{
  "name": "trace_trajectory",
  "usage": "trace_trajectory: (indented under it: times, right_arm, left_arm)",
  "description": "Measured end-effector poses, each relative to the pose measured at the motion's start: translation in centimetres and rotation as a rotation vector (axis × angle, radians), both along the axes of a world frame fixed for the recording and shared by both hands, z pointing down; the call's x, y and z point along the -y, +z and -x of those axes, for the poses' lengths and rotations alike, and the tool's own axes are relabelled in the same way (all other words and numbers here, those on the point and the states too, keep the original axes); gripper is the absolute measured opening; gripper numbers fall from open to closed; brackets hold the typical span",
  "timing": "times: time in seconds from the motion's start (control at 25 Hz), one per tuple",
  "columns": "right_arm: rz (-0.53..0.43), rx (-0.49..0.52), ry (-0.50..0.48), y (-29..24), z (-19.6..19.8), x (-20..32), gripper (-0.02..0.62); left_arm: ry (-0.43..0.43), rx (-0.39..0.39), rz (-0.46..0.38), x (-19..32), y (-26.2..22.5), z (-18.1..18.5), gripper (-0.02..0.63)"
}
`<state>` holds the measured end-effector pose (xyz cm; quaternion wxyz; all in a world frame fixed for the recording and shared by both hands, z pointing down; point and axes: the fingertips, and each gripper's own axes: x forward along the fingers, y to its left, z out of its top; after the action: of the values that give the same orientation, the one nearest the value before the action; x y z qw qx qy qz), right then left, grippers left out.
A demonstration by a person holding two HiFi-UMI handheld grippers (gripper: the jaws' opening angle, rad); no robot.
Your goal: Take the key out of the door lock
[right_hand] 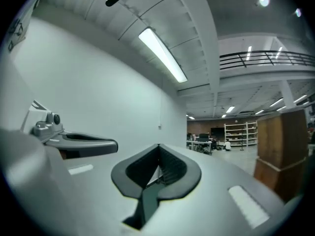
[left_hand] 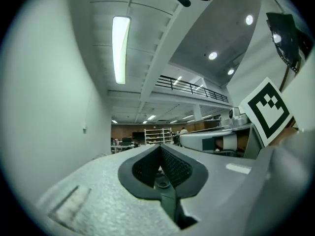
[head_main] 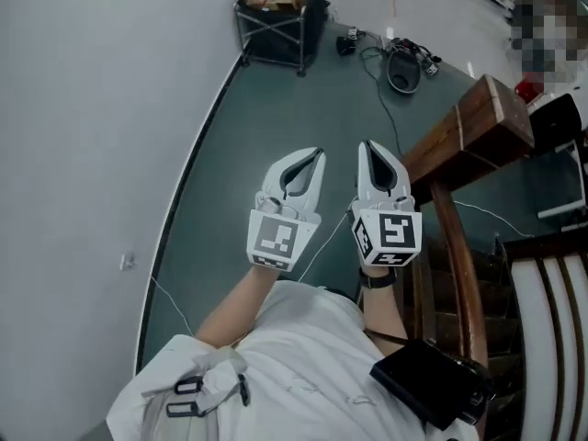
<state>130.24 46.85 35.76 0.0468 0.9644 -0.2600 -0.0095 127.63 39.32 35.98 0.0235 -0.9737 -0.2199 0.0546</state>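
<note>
No key or door lock shows in any view. In the head view my left gripper (head_main: 318, 152) and right gripper (head_main: 366, 145) are held side by side in front of the person's body, pointing away over the dark green floor. Both are shut with nothing between their fingers. The left gripper view shows its dark pads (left_hand: 159, 147) meeting at the tips, with the right gripper (left_hand: 216, 142) alongside. In the right gripper view the pads (right_hand: 158, 146) also meet, and the left gripper (right_hand: 83, 144) lies to the left. A brown wooden door frame (head_main: 469, 127) stands just right of the right gripper.
A plain grey wall (head_main: 83, 154) runs along the left. At the far end stand a black wire cart (head_main: 276, 16) and a black device with cables (head_main: 401, 67) on the floor. White slats (head_main: 551, 338) lie at the lower right. A black box (head_main: 432, 384) hangs at the person's waist.
</note>
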Motion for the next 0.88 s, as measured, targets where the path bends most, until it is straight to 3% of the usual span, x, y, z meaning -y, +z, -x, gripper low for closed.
trace_trajectory:
  times: [0.24, 0.4, 0.56, 0.76, 0.88]
  right_arm:
    - [-0.016, 0.01, -0.241, 0.9, -0.1, 21.0, 0.0]
    - [-0.032, 0.051, -0.516, 1.8, 2.3, 34.1, -0.003]
    - [-0.012, 0.127, -0.88, 2.9, 7.8, 45.4, -0.005]
    - [-0.018, 0.158, -1.156, 3.0, 15.0, 56.0, -0.002]
    - [-0.032, 0.171, -1.401, 3.1, 19.4, 61.1, -0.002]
  left_arm:
    - [-0.321, -0.011, 0.004, 20.8, -0.1, 1.7, 0.0]
    - [-0.62, 0.011, 0.02, 33.2, 1.5, 6.4, 0.0]
    - [-0.893, 0.052, 0.049, 41.5, 3.4, 12.1, 0.001]
    - [-1.199, 0.06, 0.111, 50.6, 4.7, 19.7, 0.002]
    - [-1.378, 0.078, 0.138, 54.6, 5.6, 24.1, 0.002]
